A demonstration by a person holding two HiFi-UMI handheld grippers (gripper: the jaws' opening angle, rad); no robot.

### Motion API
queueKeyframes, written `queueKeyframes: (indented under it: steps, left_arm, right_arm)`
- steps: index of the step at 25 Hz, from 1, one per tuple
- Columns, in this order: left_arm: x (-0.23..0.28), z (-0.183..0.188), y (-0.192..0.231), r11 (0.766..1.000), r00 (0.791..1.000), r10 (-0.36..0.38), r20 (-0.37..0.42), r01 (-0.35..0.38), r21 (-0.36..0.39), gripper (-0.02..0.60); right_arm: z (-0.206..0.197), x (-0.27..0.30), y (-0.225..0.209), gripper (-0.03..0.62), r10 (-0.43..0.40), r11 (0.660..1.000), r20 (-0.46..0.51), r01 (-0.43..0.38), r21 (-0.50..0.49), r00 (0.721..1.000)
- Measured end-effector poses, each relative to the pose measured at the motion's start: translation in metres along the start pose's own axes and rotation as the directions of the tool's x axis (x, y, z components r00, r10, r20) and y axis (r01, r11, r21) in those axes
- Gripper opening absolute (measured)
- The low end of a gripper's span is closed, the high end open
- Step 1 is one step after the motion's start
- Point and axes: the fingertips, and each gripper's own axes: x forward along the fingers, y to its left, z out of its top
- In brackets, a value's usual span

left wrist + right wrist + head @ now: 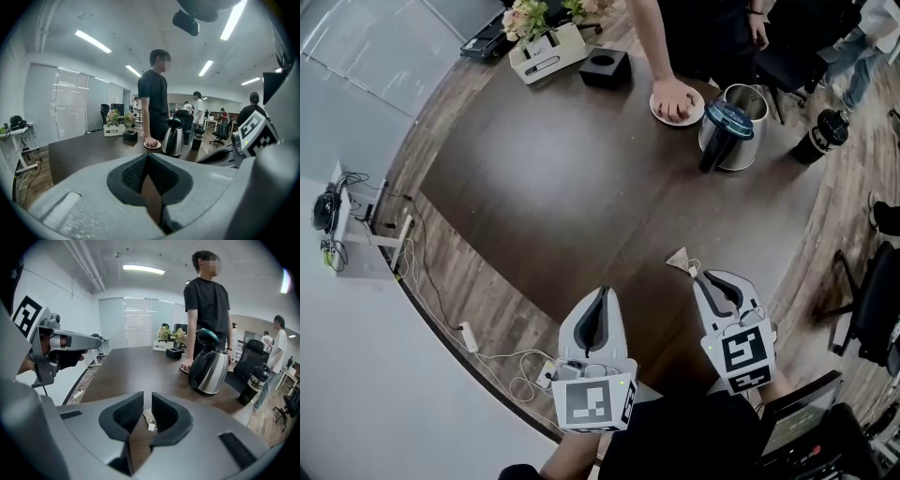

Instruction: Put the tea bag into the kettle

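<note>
1 tea bag (679, 258) ahead R jaws

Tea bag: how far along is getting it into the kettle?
Done: the kettle stands with its lid up. In hand: nothing gripped; the right claw is open, the tea bag lying on the table just ahead of its tips. To do: close on the bag, carry it to the kettle, drop it in.

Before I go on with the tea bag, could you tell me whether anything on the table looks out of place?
Nothing is spilled or damaged. One oddity: a bystander's hand rests on the small plate right beside the kettle, whose lid stands open.
</note>
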Motion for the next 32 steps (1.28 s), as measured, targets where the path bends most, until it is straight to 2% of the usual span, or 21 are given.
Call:
queueKeyframes:
  steps: [12, 25, 32]
  left_arm:
    - [0.041, -0.025, 0.008, 1.000, 0.997, -0.002, -0.081, 0.001, -0.015, 0.005]
    - [0.067, -0.049, 0.014, 0.999, 0.988, -0.007, -0.157, 0.000, -0.041, 0.005]
    - [0.075, -0.058, 0.016, 0.999, 0.985, -0.009, -0.172, 0.002, -0.045, 0.005]
  right_arm:
    - [-0.034, 0.055, -0.003, 0.084, 0.059, 0.998, -0.111, -0.060, -0.006, 0.992]
    - [-0.064, 0.094, -0.007, 0.089, 0.068, 0.997, -0.193, -0.076, -0.033, 0.979]
    - [-0.074, 0.107, -0.006, 0.089, 0.080, 0.996, -0.224, -0.087, -0.022, 0.971]
